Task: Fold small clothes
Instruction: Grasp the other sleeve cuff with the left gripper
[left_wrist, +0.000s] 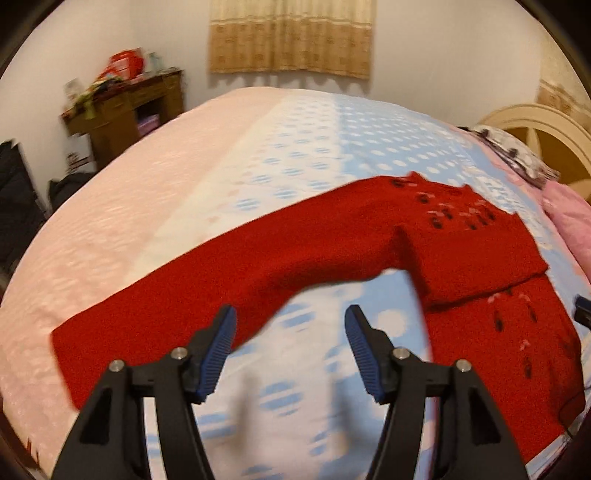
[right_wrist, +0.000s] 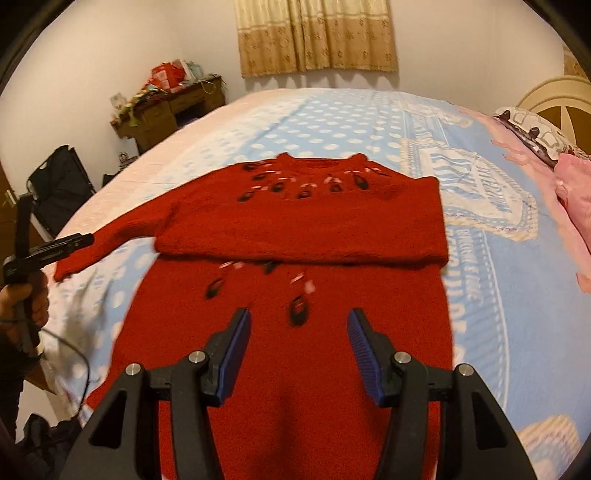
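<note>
Sweater (left_wrist: 332, 236), red knit with dark motifs, lies spread on the bed (left_wrist: 295, 147) in the left wrist view. One sleeve (left_wrist: 155, 317) runs out long to the near left across the pink and white part of the bedcover; the other sleeve is folded flat across the chest, just below the patterned yoke. The body of the garment stretches toward the near right edge of the picture. The left hand-held gripper (left_wrist: 290, 345) hangs above the bedcover with its blue pads (left_wrist: 221, 350) standing well apart and nothing between them; its left pad overlaps the lower edge of the long sleeve in the picture, but whether it touches the knit I cannot tell. A wooden desk (left_wrist: 125, 110) piled with clutter stands far left, a curtain (left_wrist: 291, 37) hangs on the far wall, and a pale headboard (left_wrist: 535, 125) shows at far right.

In the right wrist view the sweater (right_wrist: 303, 221) lies with its neck far and its hem near. The folded sleeve (right_wrist: 295, 240) forms a band across the chest. The right hand-held gripper (right_wrist: 299, 349) is over the lower body of the garment, jaws apart about halfway, gripping nothing. At the left edge a hand (right_wrist: 26, 302) holds the left hand-held gripper (right_wrist: 79, 242), near the cuff of the outstretched sleeve. Pillows (right_wrist: 535, 136) lie far right.
</note>
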